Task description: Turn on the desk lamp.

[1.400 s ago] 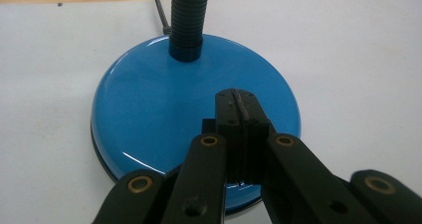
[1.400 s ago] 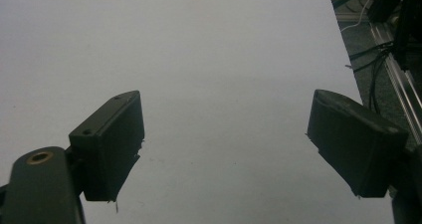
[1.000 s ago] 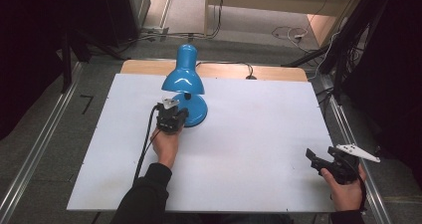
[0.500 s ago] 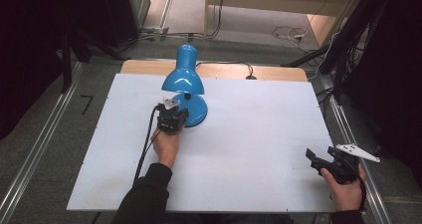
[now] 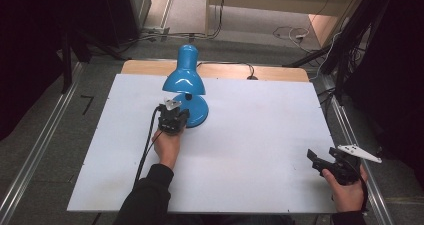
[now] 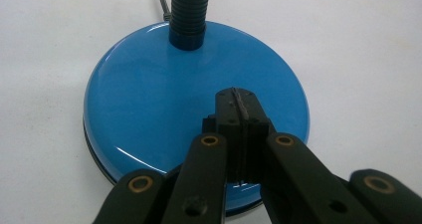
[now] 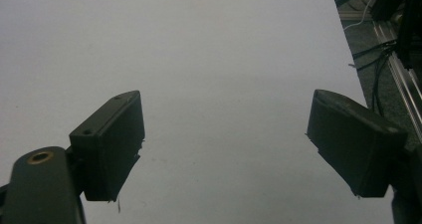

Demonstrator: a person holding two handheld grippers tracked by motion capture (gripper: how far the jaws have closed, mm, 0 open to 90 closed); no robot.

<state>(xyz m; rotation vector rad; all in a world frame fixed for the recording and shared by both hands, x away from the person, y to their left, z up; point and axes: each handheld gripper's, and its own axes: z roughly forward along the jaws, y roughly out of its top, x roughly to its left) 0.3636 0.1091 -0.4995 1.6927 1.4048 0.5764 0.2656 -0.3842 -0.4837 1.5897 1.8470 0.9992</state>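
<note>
Where the blue desk lamp [image 5: 184,87] stands at the white table's [image 5: 260,135] far left, the left gripper [image 6: 238,115] rests clenched, empty, on its glossy base [image 6: 159,94]; right gripper [image 7: 224,144] gapes idle; risk: closed tips sliding off, nudging the lamp.
</note>
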